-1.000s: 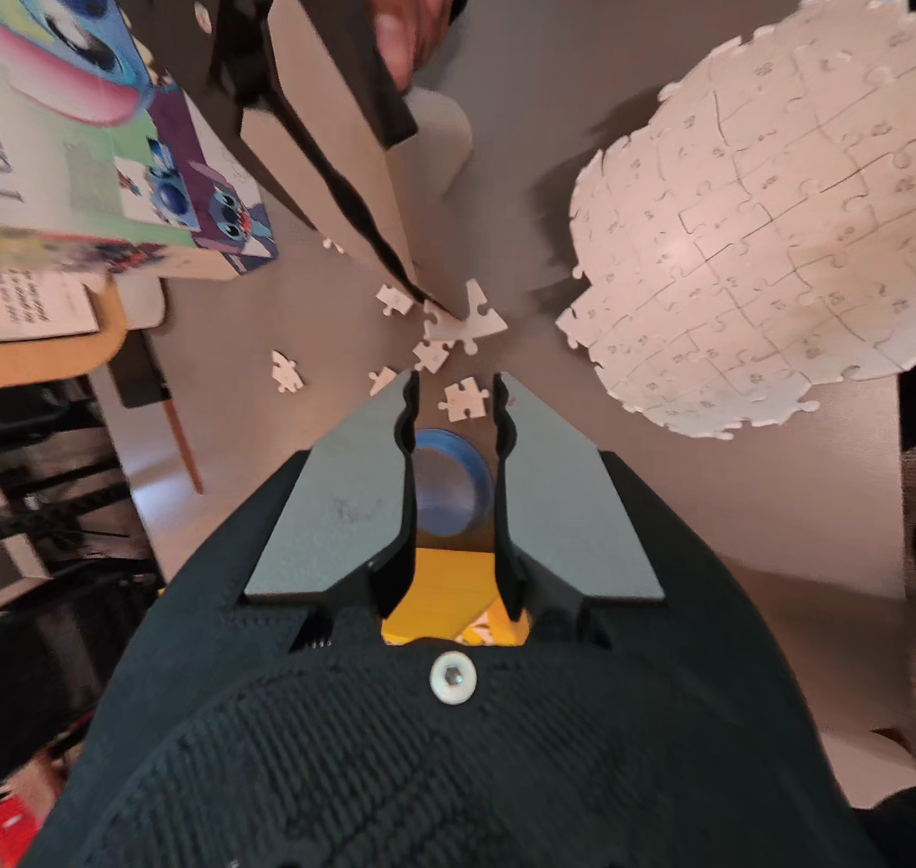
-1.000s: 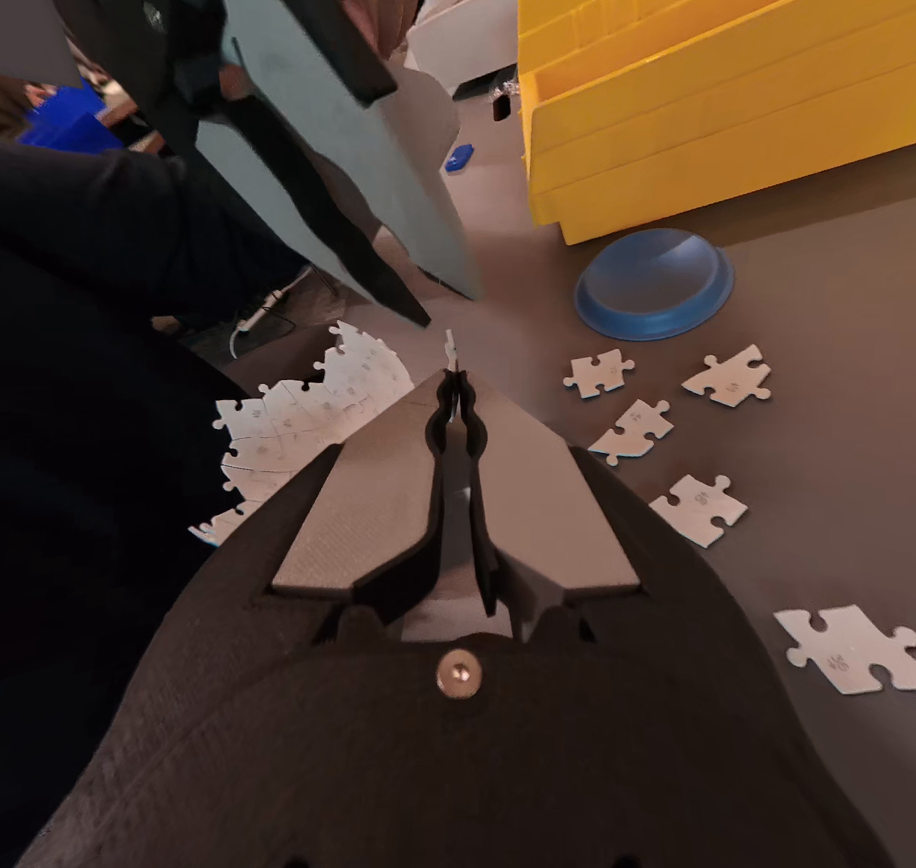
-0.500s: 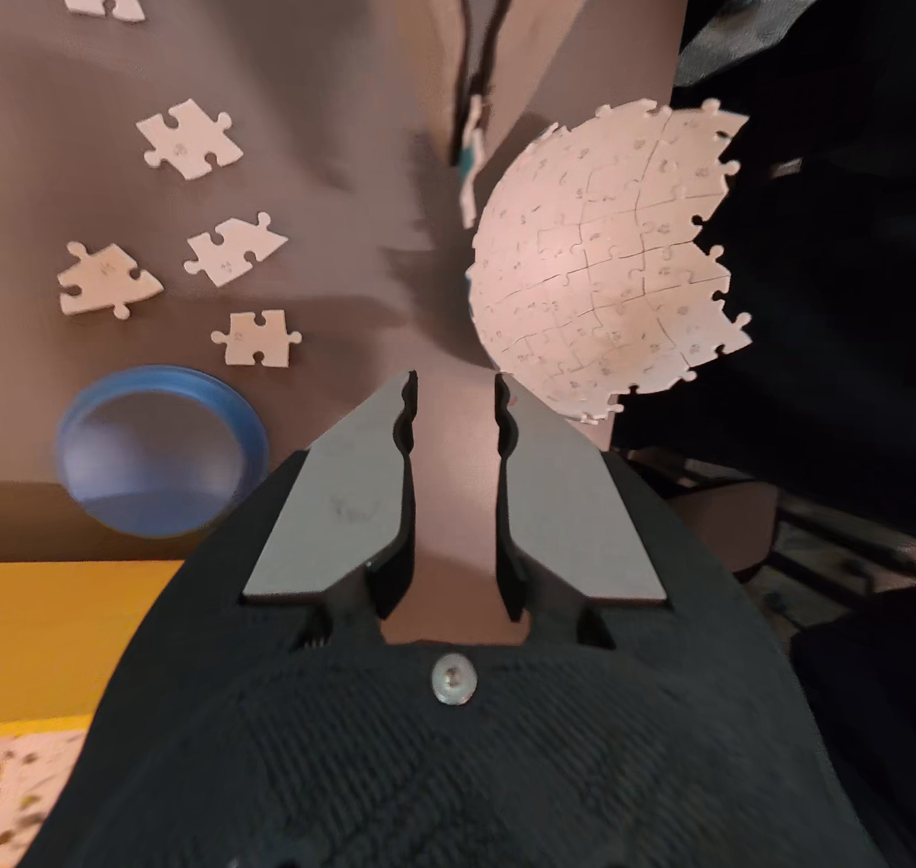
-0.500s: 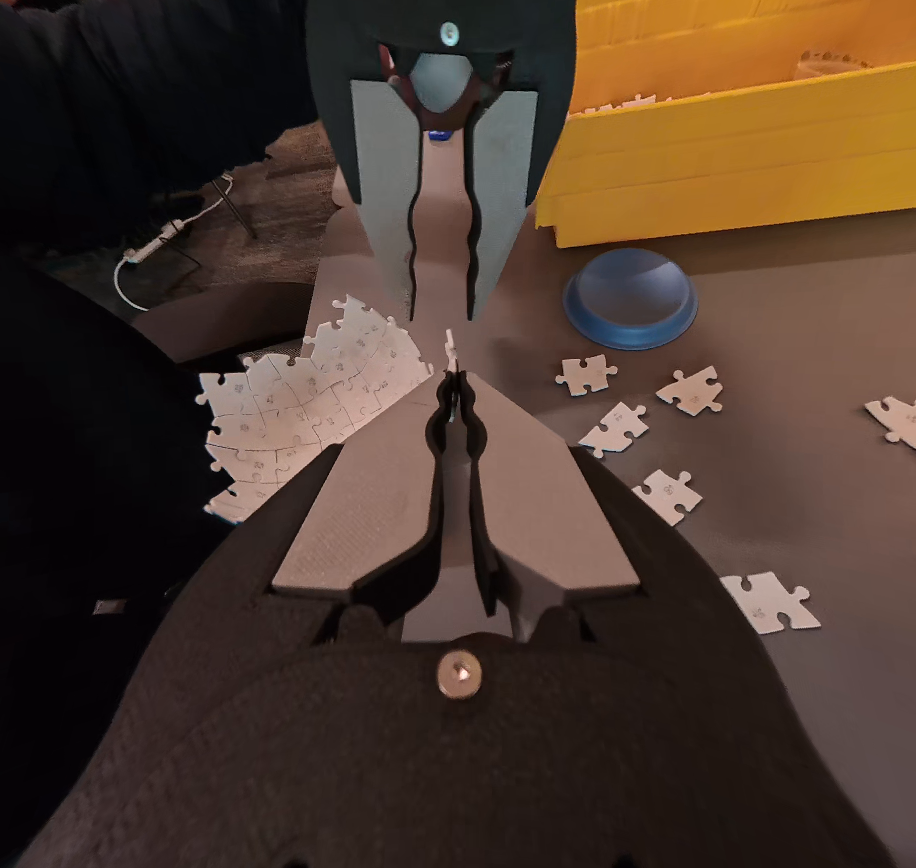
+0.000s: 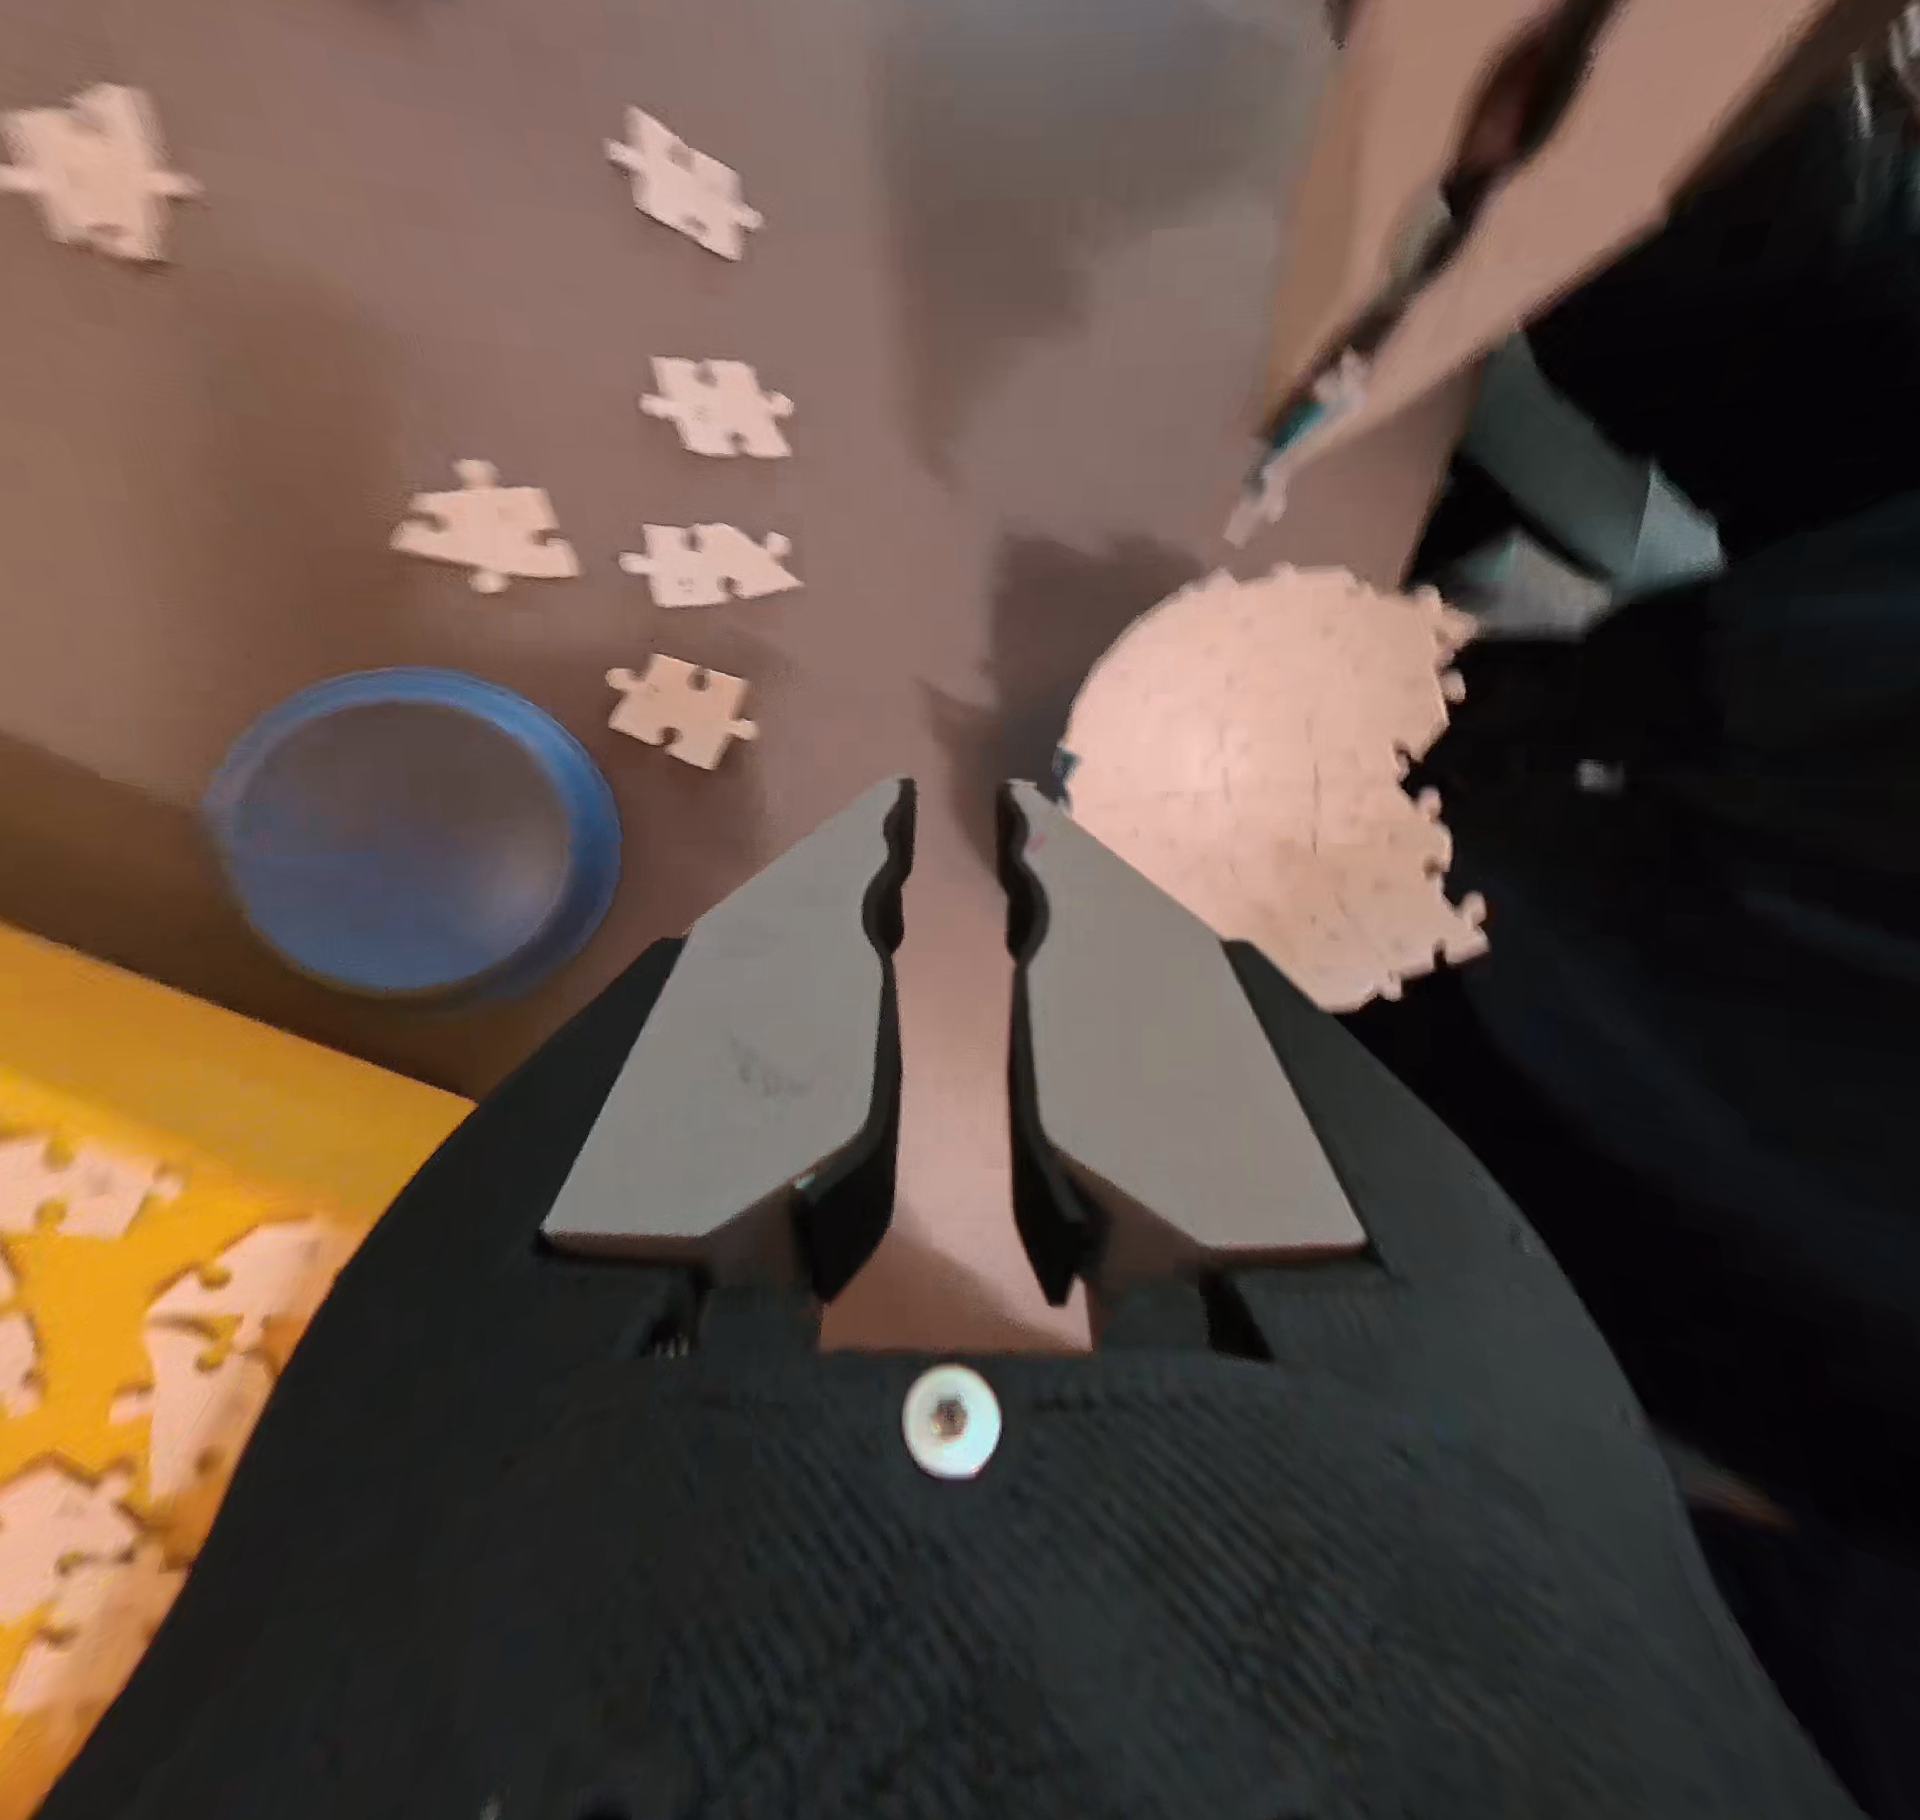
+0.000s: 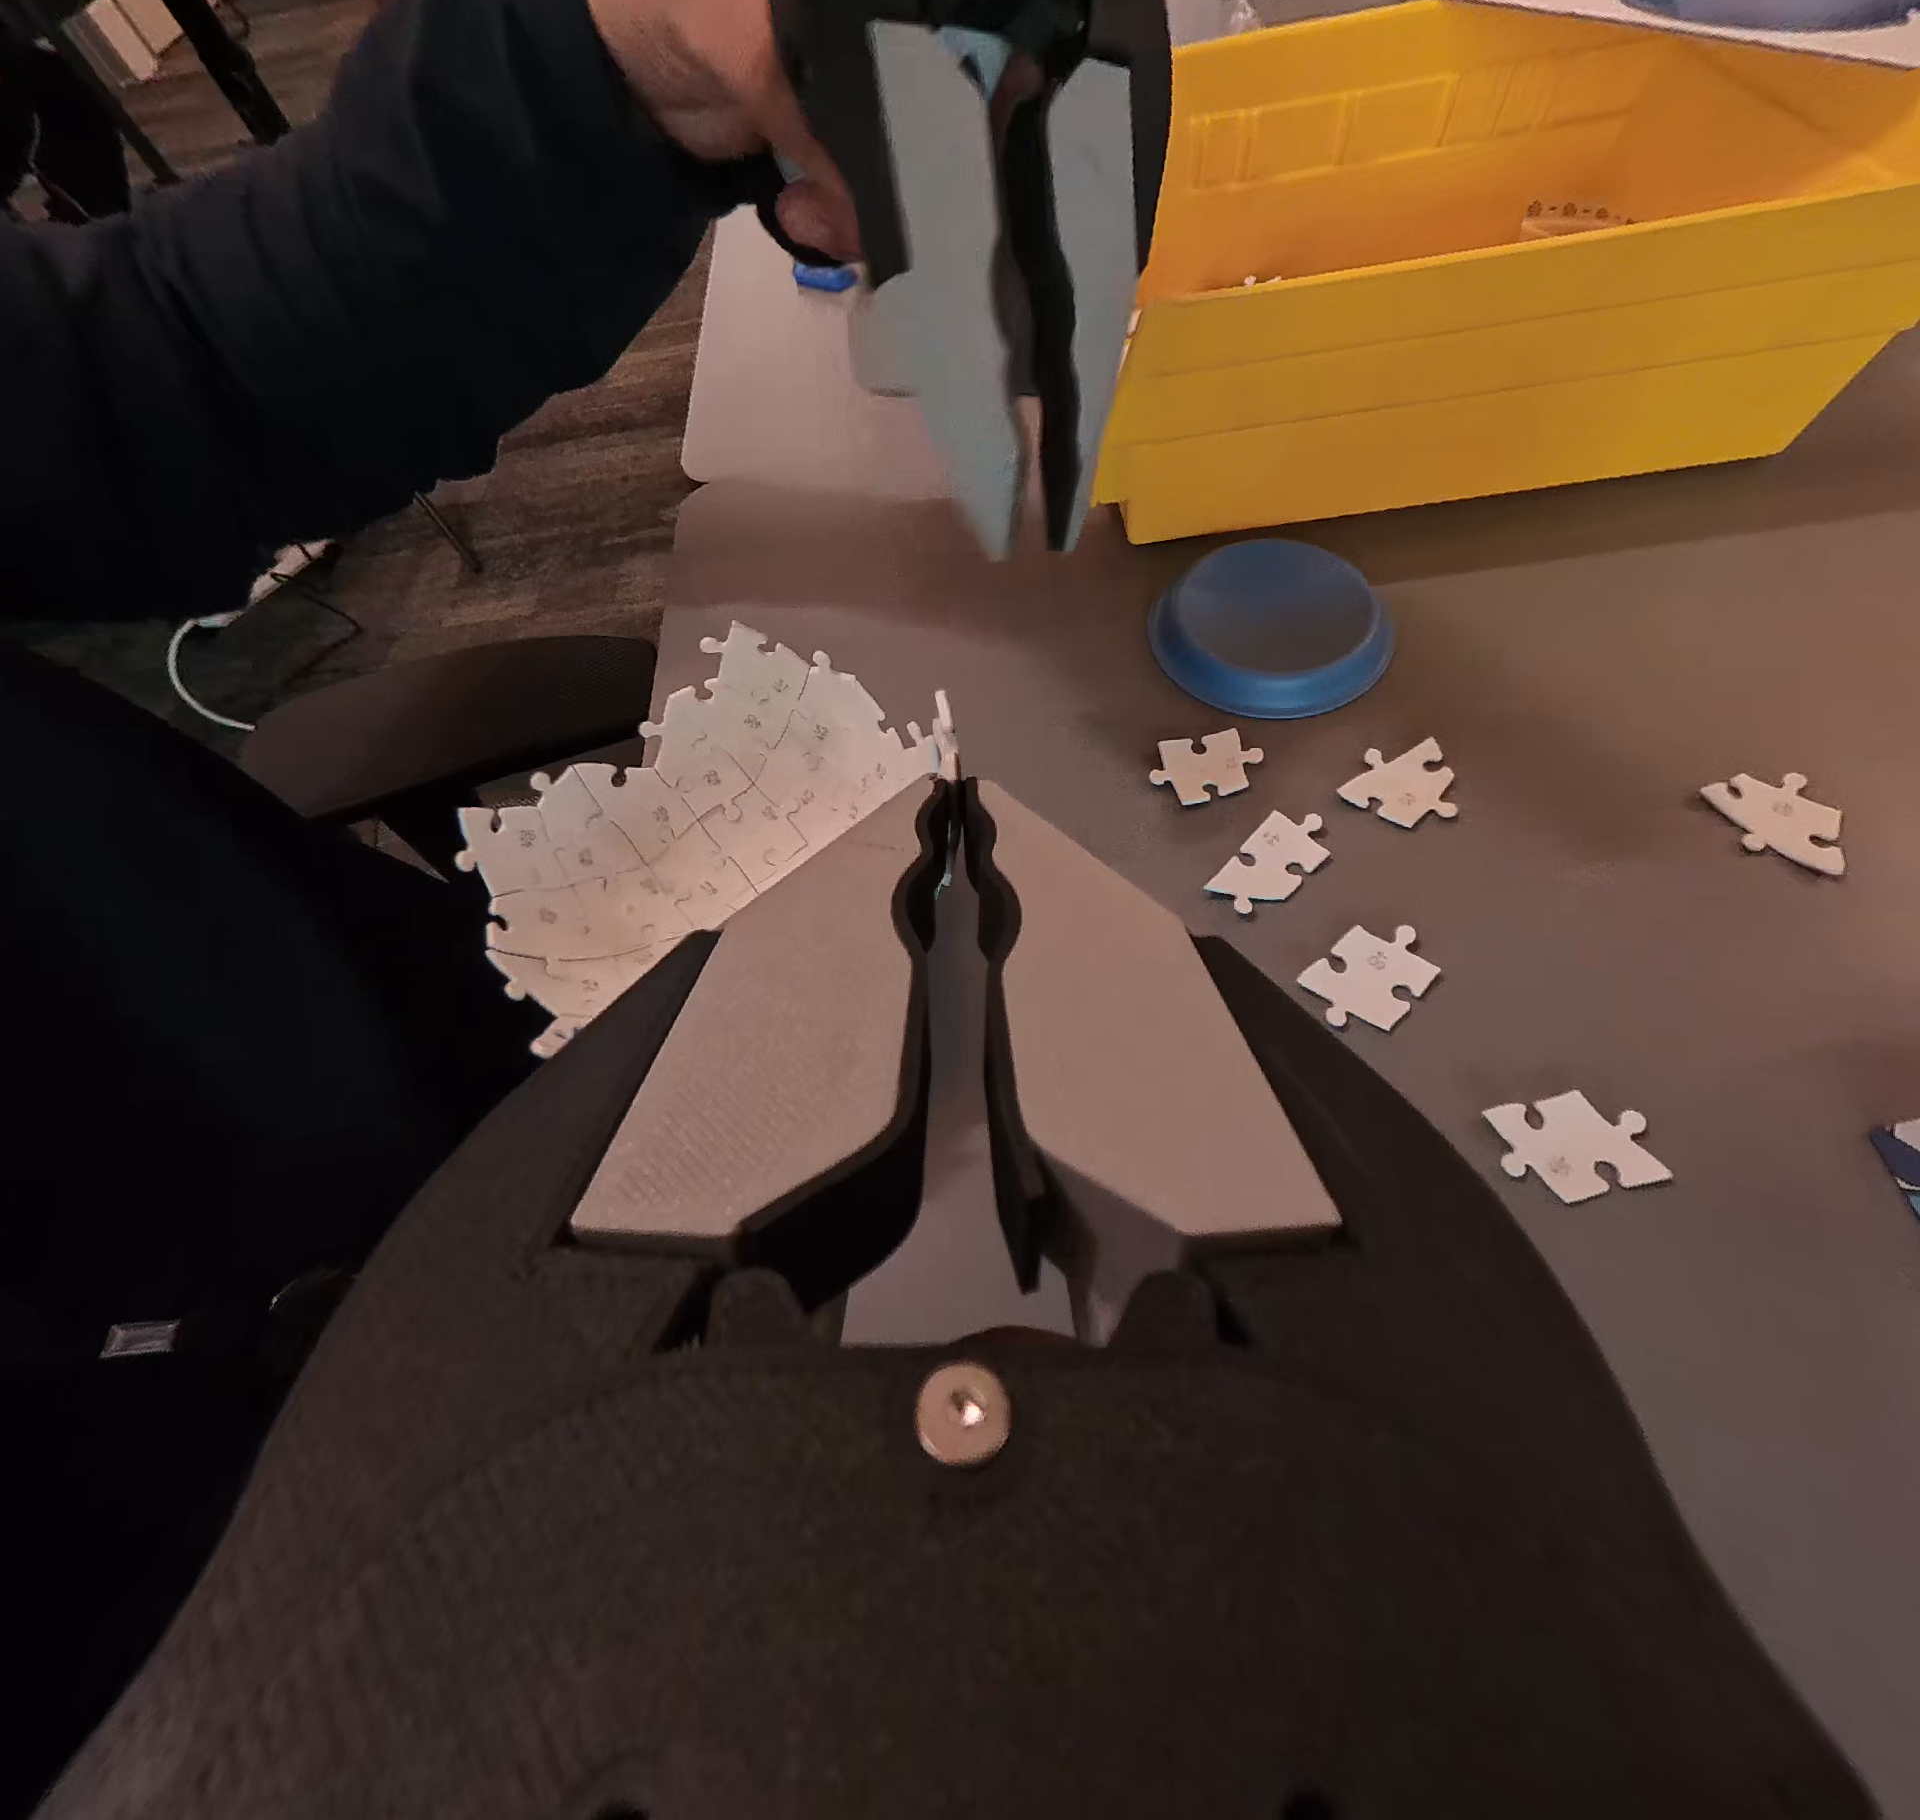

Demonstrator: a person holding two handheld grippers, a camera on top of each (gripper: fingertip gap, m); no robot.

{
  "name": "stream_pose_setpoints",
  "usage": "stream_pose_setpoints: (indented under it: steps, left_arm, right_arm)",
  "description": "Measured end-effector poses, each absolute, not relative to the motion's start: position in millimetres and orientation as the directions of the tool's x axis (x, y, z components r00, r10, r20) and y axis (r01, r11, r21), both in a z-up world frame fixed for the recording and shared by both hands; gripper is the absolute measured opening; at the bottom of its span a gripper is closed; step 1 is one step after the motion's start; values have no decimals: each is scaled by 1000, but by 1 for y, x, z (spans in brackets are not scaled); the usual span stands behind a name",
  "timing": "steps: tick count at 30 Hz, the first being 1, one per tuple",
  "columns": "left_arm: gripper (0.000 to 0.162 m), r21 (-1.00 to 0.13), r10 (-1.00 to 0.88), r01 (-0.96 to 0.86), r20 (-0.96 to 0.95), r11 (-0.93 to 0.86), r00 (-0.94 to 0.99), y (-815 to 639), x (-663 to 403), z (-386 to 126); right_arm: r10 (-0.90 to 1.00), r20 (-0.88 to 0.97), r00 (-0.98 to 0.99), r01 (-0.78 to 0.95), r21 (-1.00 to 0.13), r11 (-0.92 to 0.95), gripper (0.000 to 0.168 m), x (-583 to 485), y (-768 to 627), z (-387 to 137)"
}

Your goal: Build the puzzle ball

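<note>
The right gripper (image 6: 954, 791) pinches a thin white puzzle piece (image 6: 943, 726) edge-on at its tips, just beside the half-built white puzzle dome (image 6: 686, 825) to its left. The left gripper (image 5: 954, 802), slightly parted and empty, hovers near that dome. Far right, a yellow plastic bin (image 6: 1507, 316) holds loose pieces; a blue round stand (image 6: 1270, 627) sits just before it.

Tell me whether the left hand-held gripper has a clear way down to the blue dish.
Probably yes. The left hand-held gripper hangs open and empty above the table, close to the blue dish. Nothing lies between them; the yellow bin sits just behind the dish.
</note>
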State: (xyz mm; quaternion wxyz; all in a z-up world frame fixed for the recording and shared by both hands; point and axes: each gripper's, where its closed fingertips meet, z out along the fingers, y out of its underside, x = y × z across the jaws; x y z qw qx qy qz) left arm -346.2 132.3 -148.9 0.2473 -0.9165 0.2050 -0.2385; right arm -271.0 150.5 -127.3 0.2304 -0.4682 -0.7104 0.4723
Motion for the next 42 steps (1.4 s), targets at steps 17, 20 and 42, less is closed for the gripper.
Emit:
stream_pose_setpoints:
  steps: [17, 20, 42]
  left_arm:
    - [0, -969, -193, -81, -36, -235, 981, 224, -395, -65]
    - [0, -975, -208, -74, -30, -210, 978, 234, -393, -70]
    - [0, -931, -100, -289, -273, -224, 957, 237, -398, -107]
  right_arm:
    - [906, -55, -420, 311, -947, 86, 0, -275, 156, -111]
    - [911, -45, -410, 267, -961, 73, 0, -281, 168, -112]
    - [926, -110, -361, 301, -954, 4, 0, -304, 211, -150]
